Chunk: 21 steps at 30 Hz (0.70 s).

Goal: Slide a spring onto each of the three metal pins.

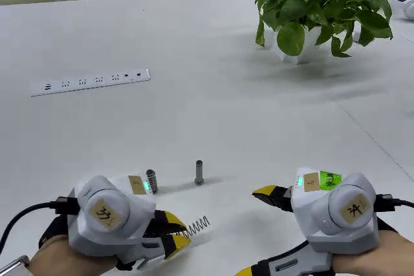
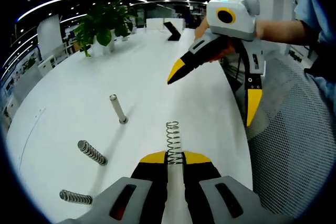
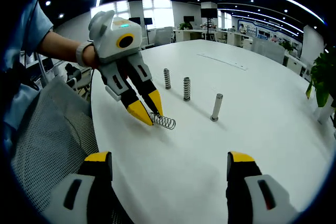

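your left gripper (image 2: 173, 157) pinches the spring (image 2: 172, 138) by its near end; your right gripper (image 3: 168, 157) stands spread wide, apart

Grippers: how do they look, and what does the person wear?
Left gripper and right gripper have rounded white-grey bodies, black jaws with yellow tips, a round tan sticker with handwritten marks, and a black cable at the rear. The right one bears a green label. The person wears a light blue sleeve.

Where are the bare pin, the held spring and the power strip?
bare pin (image 1: 199, 172): head view, mid-shaft.
held spring (image 2: 172, 137): left gripper view, middle coils.
power strip (image 1: 90, 82): head view, centre of its top face.
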Motion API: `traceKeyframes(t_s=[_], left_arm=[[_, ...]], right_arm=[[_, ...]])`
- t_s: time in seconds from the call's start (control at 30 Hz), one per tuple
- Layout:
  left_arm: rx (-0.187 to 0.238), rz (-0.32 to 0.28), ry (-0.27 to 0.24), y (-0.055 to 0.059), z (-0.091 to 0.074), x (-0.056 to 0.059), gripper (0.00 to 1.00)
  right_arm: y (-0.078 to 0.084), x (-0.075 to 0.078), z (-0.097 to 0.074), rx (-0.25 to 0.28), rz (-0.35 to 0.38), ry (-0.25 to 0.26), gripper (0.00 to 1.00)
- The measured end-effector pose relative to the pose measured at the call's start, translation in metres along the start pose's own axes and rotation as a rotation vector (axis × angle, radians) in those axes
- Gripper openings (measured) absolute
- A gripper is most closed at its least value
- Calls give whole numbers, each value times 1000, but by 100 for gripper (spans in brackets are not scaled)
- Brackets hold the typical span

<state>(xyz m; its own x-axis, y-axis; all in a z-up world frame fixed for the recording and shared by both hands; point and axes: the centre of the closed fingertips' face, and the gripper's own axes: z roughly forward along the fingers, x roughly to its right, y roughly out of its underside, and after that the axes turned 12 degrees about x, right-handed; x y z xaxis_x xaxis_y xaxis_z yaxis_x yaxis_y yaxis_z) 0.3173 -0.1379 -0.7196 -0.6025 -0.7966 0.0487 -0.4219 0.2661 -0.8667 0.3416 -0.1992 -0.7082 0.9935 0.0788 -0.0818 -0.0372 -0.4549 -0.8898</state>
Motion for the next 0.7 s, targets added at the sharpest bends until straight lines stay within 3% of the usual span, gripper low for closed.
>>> traceKeyframes(t_s=[0.3, 0.7], left_arm=[[62, -45, -49, 0, -26, 9, 10], [90, -80, -136, 11, -58, 9, 10]], right_arm=[[-16, -9, 13, 7, -24, -54, 90], [-34, -25, 34, 8, -67, -139, 87]])
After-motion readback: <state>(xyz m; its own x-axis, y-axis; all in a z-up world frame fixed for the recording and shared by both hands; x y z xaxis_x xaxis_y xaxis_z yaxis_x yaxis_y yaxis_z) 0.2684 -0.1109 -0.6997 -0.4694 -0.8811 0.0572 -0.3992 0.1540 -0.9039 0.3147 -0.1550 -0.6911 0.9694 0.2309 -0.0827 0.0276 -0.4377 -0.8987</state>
